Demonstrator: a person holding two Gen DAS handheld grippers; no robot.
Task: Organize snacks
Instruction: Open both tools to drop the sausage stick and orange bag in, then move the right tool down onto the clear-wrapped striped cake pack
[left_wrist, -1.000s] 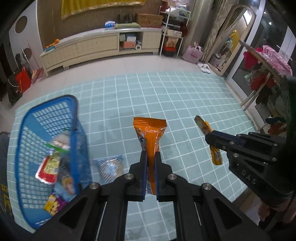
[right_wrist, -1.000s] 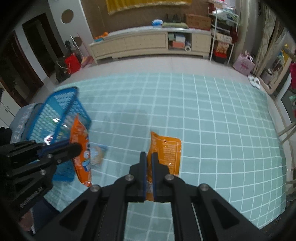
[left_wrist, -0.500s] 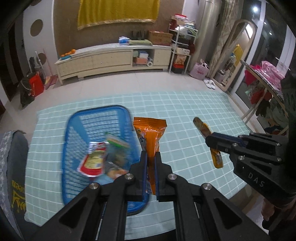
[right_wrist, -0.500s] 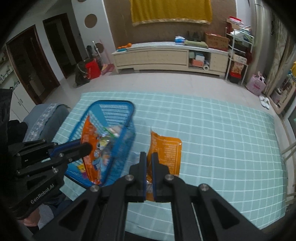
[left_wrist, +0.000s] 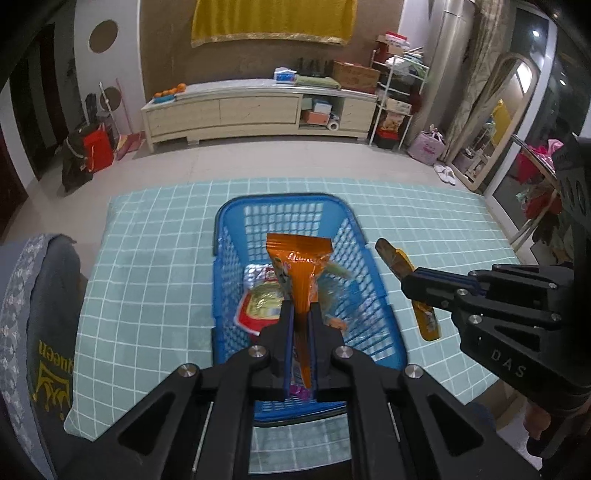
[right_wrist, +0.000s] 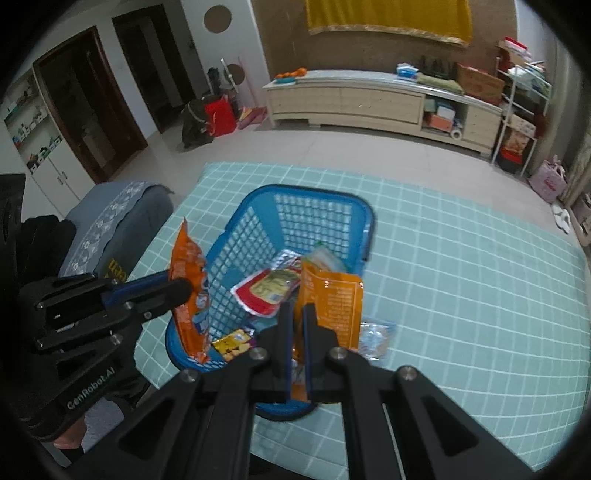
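Two orange snack packets held above a blue basket.

The left gripper (left_wrist: 300, 332) has its jaws clamped on an orange snack packet (left_wrist: 299, 269), which stands upright over the blue basket (left_wrist: 373, 295). The right gripper (right_wrist: 295, 334) has its jaws pinched shut on a second orange packet (right_wrist: 334, 306), at the basket's right side. Inside the basket lie a red-edged packet (right_wrist: 264, 291), a small yellow packet (right_wrist: 231, 341) and other wrappers. A clear-wrapped snack (right_wrist: 375, 338) lies on the pale green checked cloth (right_wrist: 461, 295) just right of the basket. A grey cushion (left_wrist: 33, 314) sits at the cloth's left edge.
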